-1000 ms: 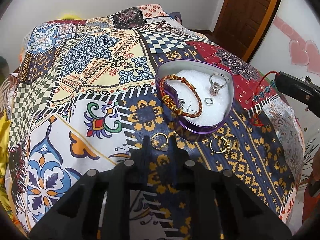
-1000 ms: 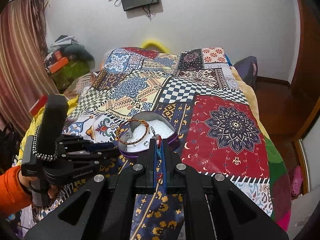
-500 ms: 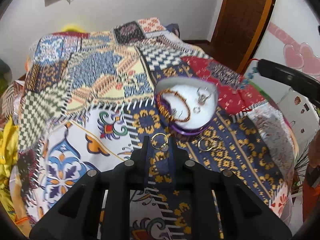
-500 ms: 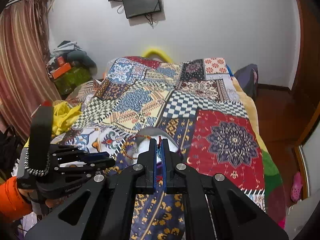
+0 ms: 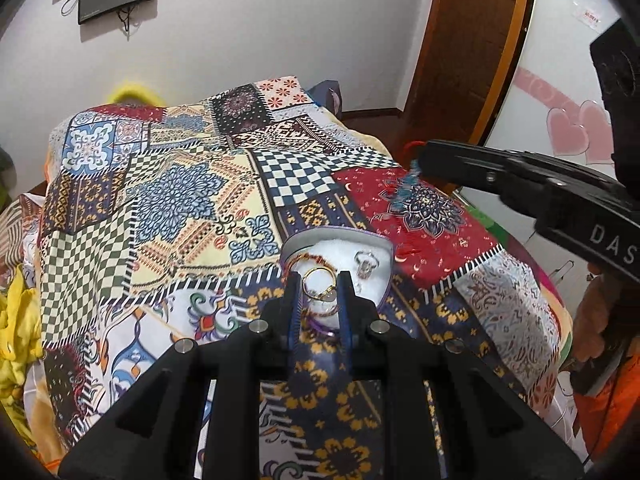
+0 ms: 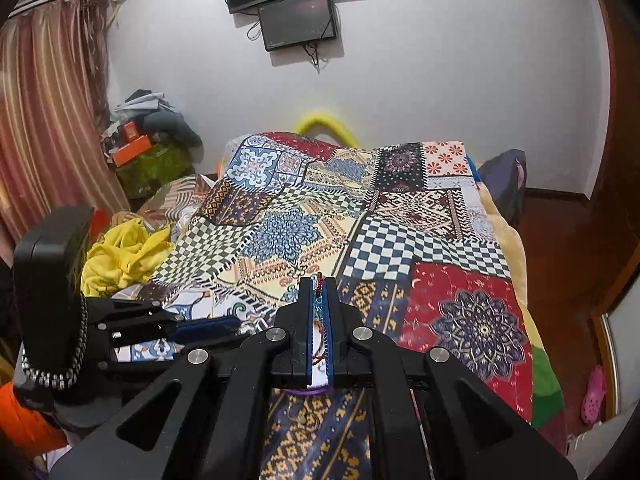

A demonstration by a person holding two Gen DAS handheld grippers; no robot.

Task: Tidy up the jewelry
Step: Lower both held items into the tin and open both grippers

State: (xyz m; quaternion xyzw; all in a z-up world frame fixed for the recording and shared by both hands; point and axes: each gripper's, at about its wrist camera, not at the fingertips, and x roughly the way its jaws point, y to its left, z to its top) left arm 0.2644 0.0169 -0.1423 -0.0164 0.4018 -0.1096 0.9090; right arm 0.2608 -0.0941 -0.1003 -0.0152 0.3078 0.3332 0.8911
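A purple heart-shaped box with white filling sits on the patchwork bedspread. It holds a braided orange bracelet and a silver ring. My left gripper is shut on a gold ring and holds it raised in front of the box. My right gripper is shut on a red cord bracelet with blue beads, lifted above the bed; it also shows in the left wrist view.
A wooden door stands at the right, a white wall behind. Yellow cloth and clutter lie left of the bed. A screen hangs on the wall.
My left gripper closed on the gold ring and lifted it off the bedspread. My right gripper rose higher with the red cord bracelet. Both views tilted upward.
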